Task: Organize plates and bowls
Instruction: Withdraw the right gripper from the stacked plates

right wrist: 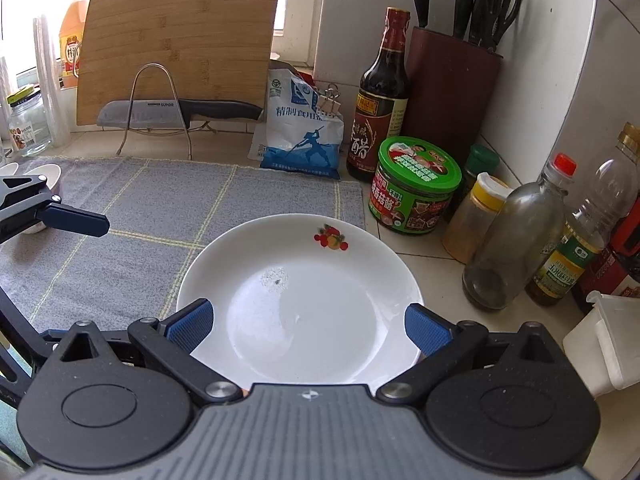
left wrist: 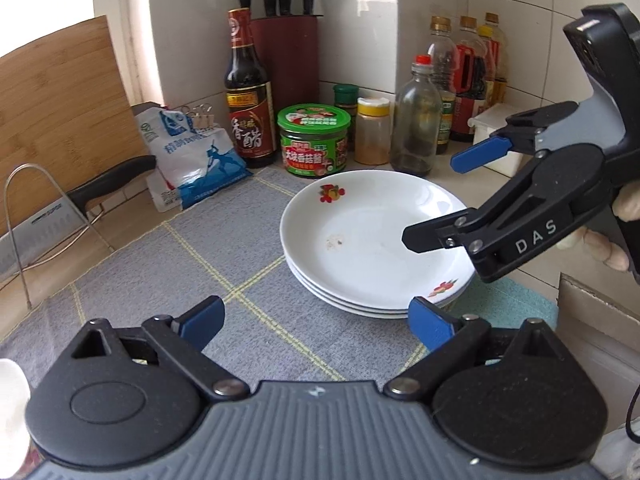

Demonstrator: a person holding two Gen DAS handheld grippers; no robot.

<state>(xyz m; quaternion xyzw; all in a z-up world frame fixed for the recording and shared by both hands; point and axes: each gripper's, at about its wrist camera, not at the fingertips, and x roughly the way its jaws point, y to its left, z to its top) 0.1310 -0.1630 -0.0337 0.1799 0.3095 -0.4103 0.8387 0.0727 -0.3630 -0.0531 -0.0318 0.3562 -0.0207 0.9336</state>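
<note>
Plates stacked beside the green-lidded jar (left wrist: 314, 140); we hover our right tool (left wrist: 440, 198) over the plate stack (left wrist: 360, 240), both tools wide, empty. Next: bowls (right wrist: 44, 184).

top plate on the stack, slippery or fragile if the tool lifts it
The top plate looks like glossy glazed ceramic, so probably stiff, slick and chippable. It nests on two plates, so lifting may drag the one beneath. The open right tool hovers above.

Look around the green-lidded round sauce jar (right wrist: 416, 184): you have the tall dark vinegar bottle (right wrist: 380, 100) just behind it, the dark red knife block (right wrist: 448, 96) further back, the blue-and-white salt bag (right wrist: 300, 132) to its left, and the yellow-capped spice shaker (right wrist: 476, 216) to its right.
</note>
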